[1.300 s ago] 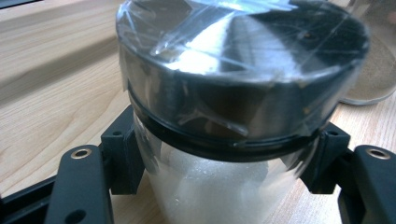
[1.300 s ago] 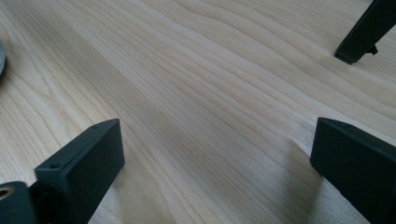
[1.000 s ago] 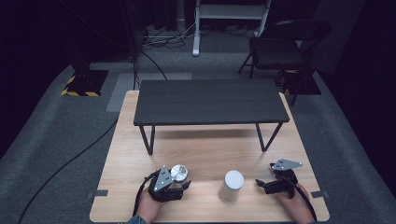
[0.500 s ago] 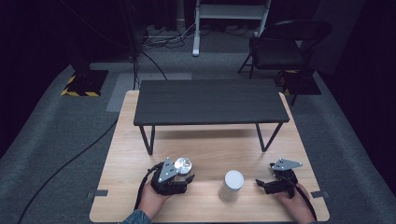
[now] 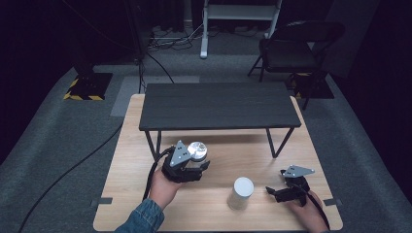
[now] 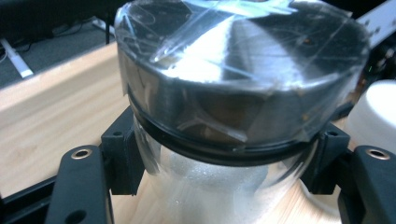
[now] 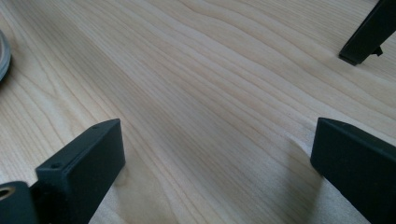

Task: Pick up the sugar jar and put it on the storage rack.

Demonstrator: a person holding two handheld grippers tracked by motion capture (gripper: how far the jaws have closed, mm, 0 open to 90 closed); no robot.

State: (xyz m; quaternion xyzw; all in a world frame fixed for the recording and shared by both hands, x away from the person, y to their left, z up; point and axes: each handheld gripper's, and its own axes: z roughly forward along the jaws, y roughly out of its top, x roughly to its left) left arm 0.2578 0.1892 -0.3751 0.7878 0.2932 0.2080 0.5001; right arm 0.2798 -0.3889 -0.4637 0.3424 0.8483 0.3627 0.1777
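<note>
My left gripper (image 5: 193,165) is shut on a clear glass jar (image 5: 197,151) with a taped silver metal lid, held above the wooden table (image 5: 136,194) just in front of the low black bench (image 5: 218,104). In the left gripper view the jar (image 6: 233,84) sits between both black jaws, which clamp its glass body under the lid. A white cylindrical container (image 5: 241,192) stands upright on the table right of that hand. My right gripper (image 5: 273,192) rests low at the table's right front, jaws open and pointing toward the white container, with bare wood between them (image 7: 215,154).
The black bench stands across the middle of the table on thin legs; one leg (image 7: 366,35) is in the right gripper view. The white container (image 6: 373,116) is close beside the held jar. A folding chair (image 5: 291,48) and cables lie on the floor beyond.
The left gripper has risen with the jar and moved away from the person, toward the bench. The right gripper and white container stayed where they were.
</note>
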